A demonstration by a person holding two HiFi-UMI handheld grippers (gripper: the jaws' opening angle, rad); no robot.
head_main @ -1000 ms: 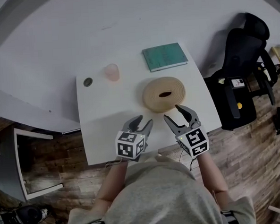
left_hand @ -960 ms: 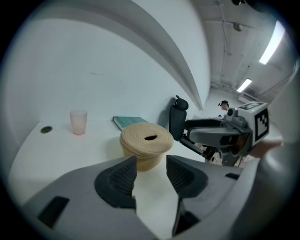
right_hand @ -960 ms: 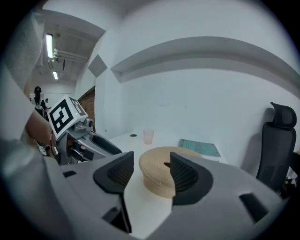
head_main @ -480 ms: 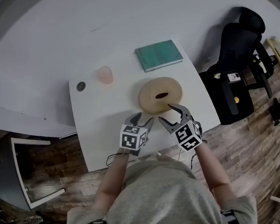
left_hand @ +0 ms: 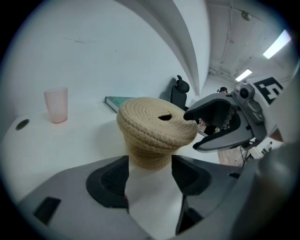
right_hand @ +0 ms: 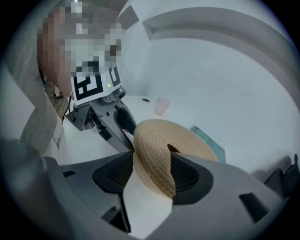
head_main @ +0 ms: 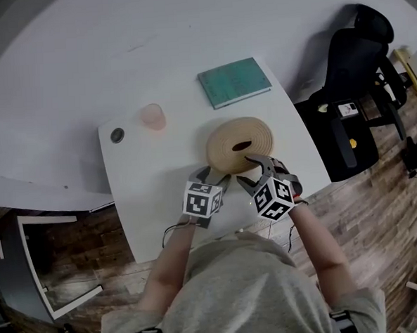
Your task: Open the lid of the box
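Woven box (head_main: pixel 240 145), its round lid still on, sits on the white table (head_main: pixel 143 187) toward the near edge, directly ahead of both my grippers. My left gripper (head_main: pixel 212 175) is opening its jaws, with the box's body just beyond the tips and nothing clamped. My right gripper (head_main: pixel 256 168) is spread wide, with the lid's near rim between its pads but not squeezed. A pink cup (head_main: pixel 152 116) and a green book (head_main: pixel 233 82) lie farther back, apart from the box.
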